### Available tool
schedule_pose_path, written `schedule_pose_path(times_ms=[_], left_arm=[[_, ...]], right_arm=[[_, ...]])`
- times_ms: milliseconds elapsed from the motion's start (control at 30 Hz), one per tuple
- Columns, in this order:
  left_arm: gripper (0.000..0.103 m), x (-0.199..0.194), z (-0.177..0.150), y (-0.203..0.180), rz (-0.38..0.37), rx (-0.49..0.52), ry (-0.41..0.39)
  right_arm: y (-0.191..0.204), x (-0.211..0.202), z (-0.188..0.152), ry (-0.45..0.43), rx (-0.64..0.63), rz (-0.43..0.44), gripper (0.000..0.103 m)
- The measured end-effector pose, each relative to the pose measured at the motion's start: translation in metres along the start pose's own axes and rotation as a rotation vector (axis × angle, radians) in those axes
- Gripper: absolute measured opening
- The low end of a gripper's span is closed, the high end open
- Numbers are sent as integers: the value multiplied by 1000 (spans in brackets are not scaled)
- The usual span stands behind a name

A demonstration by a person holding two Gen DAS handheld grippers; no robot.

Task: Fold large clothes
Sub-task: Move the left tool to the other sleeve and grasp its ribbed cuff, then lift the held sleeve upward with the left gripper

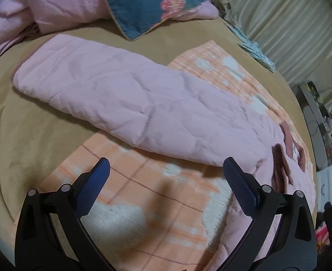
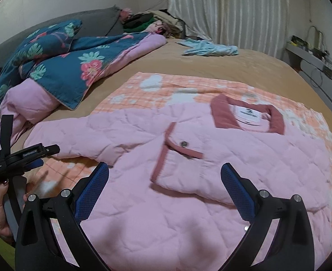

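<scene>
A pink quilted jacket (image 2: pixel 188 158) with dark pink collar and trim lies flat on an orange checked blanket (image 2: pixel 156 85) on the bed. Its left sleeve (image 1: pixel 111 99) stretches out to the side. My left gripper (image 1: pixel 166 178) is open and empty, hovering over the blanket just below the sleeve; it also shows in the right wrist view (image 2: pixel 23 158). My right gripper (image 2: pixel 164 185) is open and empty above the jacket's front, near the folded pocket flap with a snap button (image 2: pixel 184 144).
A tan bedsheet (image 1: pixel 19 124) covers the bed. A blue floral quilt with pink lining (image 2: pixel 59 67) is heaped at the far left. Light blue clothes (image 2: pixel 211 48) lie at the far edge. White curtains (image 2: pixel 229 9) and a cluttered shelf (image 2: pixel 317 61) stand beyond.
</scene>
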State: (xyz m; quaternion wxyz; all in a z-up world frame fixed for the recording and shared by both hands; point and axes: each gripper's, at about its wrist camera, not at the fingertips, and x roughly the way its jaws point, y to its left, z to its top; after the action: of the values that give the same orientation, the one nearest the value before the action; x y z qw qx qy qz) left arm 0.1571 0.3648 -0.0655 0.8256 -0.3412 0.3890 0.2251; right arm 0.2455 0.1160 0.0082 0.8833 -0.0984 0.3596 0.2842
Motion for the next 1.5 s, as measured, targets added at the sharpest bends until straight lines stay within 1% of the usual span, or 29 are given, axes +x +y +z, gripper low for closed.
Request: schedule_pose_path(times_ms=[167, 333, 500, 567, 600, 700, 767, 900, 1067, 1233, 1267, 1300, 1333, 1367, 1400, 1433, 1467, 1500], left_arm=[[94, 4, 4, 13, 32, -22, -2], [94, 4, 9, 30, 57, -68, -21], [94, 3, 15, 56, 67, -166, -47], [94, 5, 19, 64, 87, -187, -51], [94, 6, 21, 68, 94, -201, -54], [94, 13, 27, 81, 84, -247, -64], [94, 19, 31, 88, 96, -275, -69], [94, 28, 38, 100, 85, -331, -81], [94, 38, 57, 115, 94, -401, -109], [94, 41, 71, 127, 85, -425, -174], [91, 41, 74, 130, 81, -426, -182], [78, 40, 75, 130, 91, -421, -187], [69, 38, 76, 129, 121, -410, -196], [52, 36, 77, 129, 130, -403, -203], [43, 33, 77, 130, 118, -404, -212], [38, 27, 77, 131, 97, -410, -225], [27, 19, 78, 129, 89, -401, -248], [19, 13, 80, 125, 91, -386, -270]], right_arm=[[22, 18, 7, 21, -46, 21, 99], [48, 36, 16, 41, -99, 46, 99], [68, 51, 23, 59, -139, 67, 99], [75, 57, 27, 62, -154, 74, 99], [79, 61, 28, 65, -159, 77, 99], [88, 70, 33, 74, -165, 91, 99], [92, 75, 35, 81, -168, 94, 99], [92, 80, 36, 84, -162, 93, 99], [78, 81, 30, 101, -120, 87, 99], [54, 72, 24, 82, -84, 45, 99], [49, 70, 23, 79, -74, 39, 99], [43, 68, 22, 74, -62, 32, 99], [37, 66, 21, 71, -51, 27, 99], [30, 63, 19, 66, -38, 19, 99], [21, 59, 18, 58, -19, 8, 99], [16, 57, 18, 54, -8, 4, 99], [7, 51, 16, 42, 15, -2, 99], [1, 47, 15, 35, 31, -6, 99]])
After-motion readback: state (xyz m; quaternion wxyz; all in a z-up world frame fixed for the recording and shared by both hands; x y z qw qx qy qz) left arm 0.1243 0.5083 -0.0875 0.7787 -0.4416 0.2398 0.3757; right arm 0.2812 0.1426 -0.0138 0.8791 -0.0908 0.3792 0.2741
